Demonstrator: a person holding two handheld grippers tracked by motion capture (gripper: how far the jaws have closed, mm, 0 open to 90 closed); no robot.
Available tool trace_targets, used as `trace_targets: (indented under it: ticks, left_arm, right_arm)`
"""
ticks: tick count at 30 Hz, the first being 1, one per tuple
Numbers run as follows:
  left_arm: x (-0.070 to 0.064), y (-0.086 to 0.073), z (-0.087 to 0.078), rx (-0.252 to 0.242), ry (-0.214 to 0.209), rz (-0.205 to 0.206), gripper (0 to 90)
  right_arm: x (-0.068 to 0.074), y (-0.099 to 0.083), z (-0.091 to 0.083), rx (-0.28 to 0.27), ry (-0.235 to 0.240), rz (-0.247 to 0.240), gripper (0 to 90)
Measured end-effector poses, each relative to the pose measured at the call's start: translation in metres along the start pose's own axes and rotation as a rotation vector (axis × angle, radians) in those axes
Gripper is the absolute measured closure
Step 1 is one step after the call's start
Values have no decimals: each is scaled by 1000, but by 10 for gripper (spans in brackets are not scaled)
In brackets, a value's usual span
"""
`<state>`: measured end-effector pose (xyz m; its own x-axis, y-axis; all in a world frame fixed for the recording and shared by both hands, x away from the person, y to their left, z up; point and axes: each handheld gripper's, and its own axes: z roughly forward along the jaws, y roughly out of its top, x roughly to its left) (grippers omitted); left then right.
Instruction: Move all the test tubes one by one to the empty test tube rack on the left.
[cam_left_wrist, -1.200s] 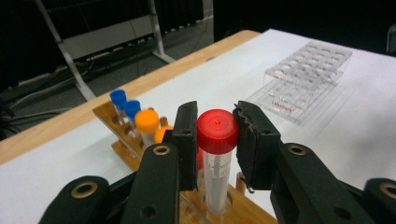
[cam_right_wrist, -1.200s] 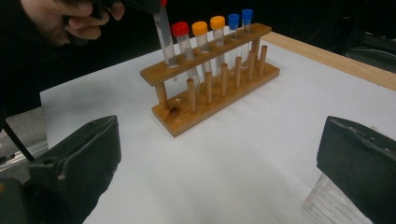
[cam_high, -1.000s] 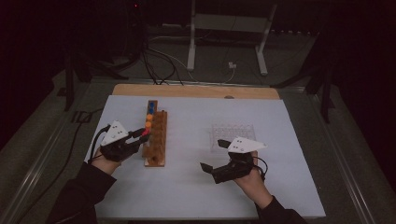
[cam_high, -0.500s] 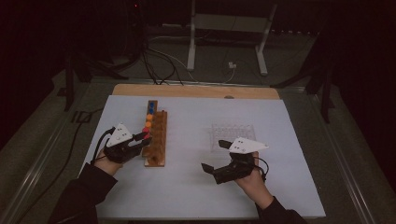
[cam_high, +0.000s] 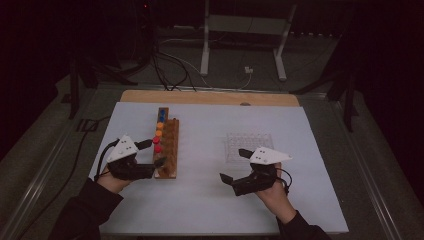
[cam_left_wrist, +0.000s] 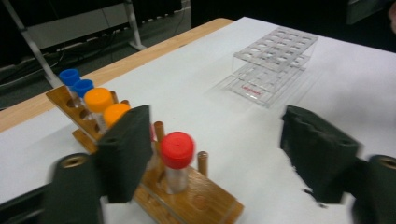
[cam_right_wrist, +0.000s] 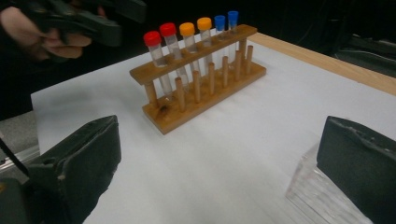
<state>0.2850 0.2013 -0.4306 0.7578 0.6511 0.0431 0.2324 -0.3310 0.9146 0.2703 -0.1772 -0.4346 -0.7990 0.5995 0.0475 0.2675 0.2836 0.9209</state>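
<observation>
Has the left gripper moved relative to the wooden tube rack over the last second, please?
Yes. The left gripper has swung its open jaws to either side of the near red-capped tube, judged against the wooden rack, which has stayed put.

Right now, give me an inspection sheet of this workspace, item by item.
Surface: white sheet over a wooden table, whose edge shows at the far side.
Job's things: wooden rack holding six capped tubes, two red, two orange, two blue; nearest red-capped tube stands upright in the end hole. Clear plastic rack holds no tubes.
Clutter: nothing seen.
Grippers: left gripper open, jaws either side of the nearest red-capped tube, not touching it. Right gripper open, holding nothing, beside the clear plastic rack.
Cables: black cable loops from the left gripper; cables lie on the floor beyond the table.
Surroundings: dark room, grey metal stand behind the table.
</observation>
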Motion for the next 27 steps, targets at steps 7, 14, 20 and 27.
trace_targets:
  ticks: [7,14,20,27]
  left_arm:
    - [-15,-9,-2,27,-134,1,76]
    - [-28,-25,0,46,-208,10,9]
    - [-39,-44,6,65,-225,31,5]
    - [-38,-68,12,87,-210,32,5]
  right_arm:
    - [-6,-9,-8,3,-41,6,0]
    - [-13,-20,-19,-1,-71,12,0]
    - [-20,-33,-27,23,-94,23,0]
    - [-24,-50,-34,63,-103,13,0]
